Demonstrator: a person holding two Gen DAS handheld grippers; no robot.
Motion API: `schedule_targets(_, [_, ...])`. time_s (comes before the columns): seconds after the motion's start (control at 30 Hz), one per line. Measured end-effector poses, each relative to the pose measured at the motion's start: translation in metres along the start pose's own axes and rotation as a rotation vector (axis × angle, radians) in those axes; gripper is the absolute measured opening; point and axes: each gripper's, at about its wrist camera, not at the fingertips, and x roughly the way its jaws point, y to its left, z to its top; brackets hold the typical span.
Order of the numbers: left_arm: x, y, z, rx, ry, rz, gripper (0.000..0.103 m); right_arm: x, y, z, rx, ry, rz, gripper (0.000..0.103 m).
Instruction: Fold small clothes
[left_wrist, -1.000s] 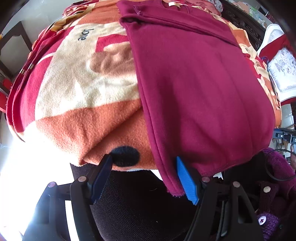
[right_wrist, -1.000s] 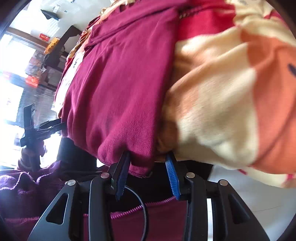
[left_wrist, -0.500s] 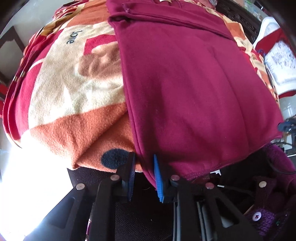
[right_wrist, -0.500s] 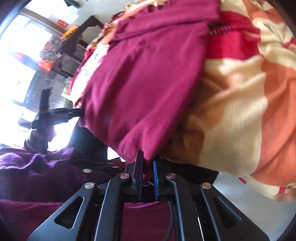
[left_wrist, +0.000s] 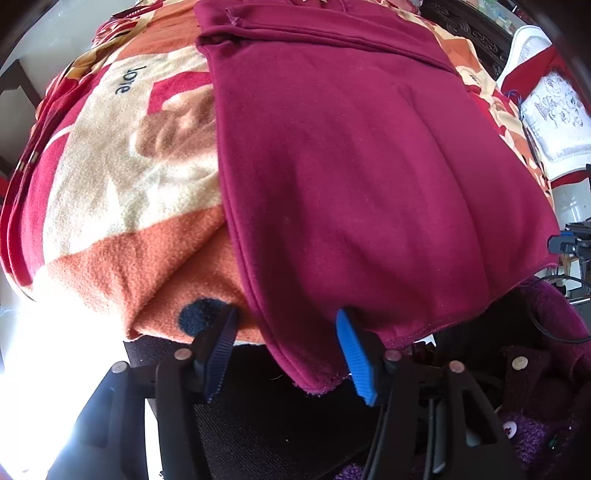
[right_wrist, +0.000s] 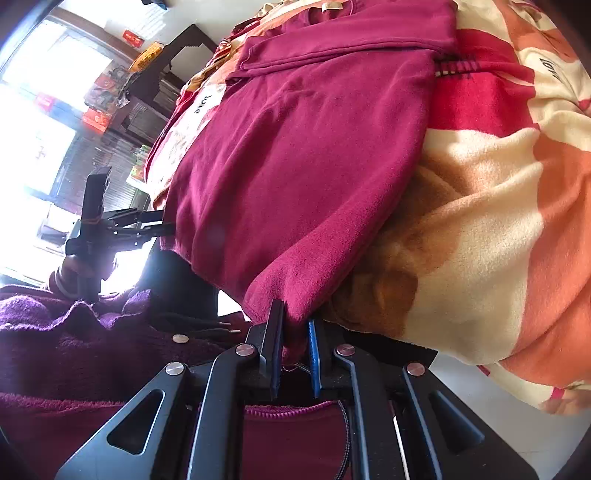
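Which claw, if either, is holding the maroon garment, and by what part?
The right claw pinches the maroon garment at its near hem corner. The left claw, jaws opening, holds nothing.

A maroon garment (right_wrist: 295, 155) lies spread over an orange, cream and red fleece blanket (right_wrist: 480, 221), its near corner hanging over the blanket's edge, where the right gripper (right_wrist: 293, 343) pinches it between black and blue fingers closed tight on the cloth. At the left, against bright windows, the left gripper (right_wrist: 159, 227) reaches level toward the garment's other near corner, carried by a hand (right_wrist: 79, 266) in a purple knit sleeve (right_wrist: 74, 332); whether it touches the cloth cannot be told. A sleeve of the garment lies folded across its far end, and dark shelving (right_wrist: 147, 96) stands behind.
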Motion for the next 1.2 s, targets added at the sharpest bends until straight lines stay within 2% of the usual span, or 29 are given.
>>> schedule_targets(0.27, [0.004,-0.006,0.003,0.003,-0.012,-0.012,0.062,0.008,-0.008,0.0,0.025,0.002,0.006,0.0])
schedule_targets(0.3, [0.004,-0.007,0.003,0.011,-0.019,-0.014,0.054,0.008,-0.008,0.0,0.02,-0.002,-0.002,0.0])
schedule_targets(0.33, [0.004,-0.003,0.002,0.016,-0.023,-0.013,0.035,0.008,-0.006,0.0,0.009,-0.008,-0.014,0.0])
schedule_targets(0.37, [0.004,-0.002,0.001,0.02,-0.025,-0.006,0.024,0.006,-0.004,0.001,-0.006,-0.022,-0.029,0.0])
schedule_targets(0.4, [0.005,0.002,0.002,0.006,-0.017,-0.033,0.009,0.004,0.0,0.001,-0.016,-0.037,-0.036,0.0])
schedule_targets(0.47, [0.004,0.011,0.003,-0.037,-0.007,-0.097,0.008,-0.004,0.008,0.003,-0.041,-0.075,-0.044,0.0])
schedule_targets(0.63, [-0.011,0.019,0.009,-0.039,-0.02,-0.164,0.007,-0.029,0.015,0.015,-0.058,-0.153,-0.025,0.0])
schedule_targets(0.77, [-0.035,0.03,0.028,-0.051,-0.08,-0.24,0.007,-0.051,0.01,0.035,-0.043,-0.23,0.011,0.0])
schedule_targets(1.0, [-0.08,0.061,0.091,-0.129,-0.237,-0.358,0.007,-0.081,0.0,0.089,-0.055,-0.377,-0.026,0.0])
schedule_targets(1.2, [-0.087,0.07,0.17,-0.169,-0.348,-0.323,0.007,-0.084,-0.023,0.151,0.005,-0.495,-0.067,0.0])
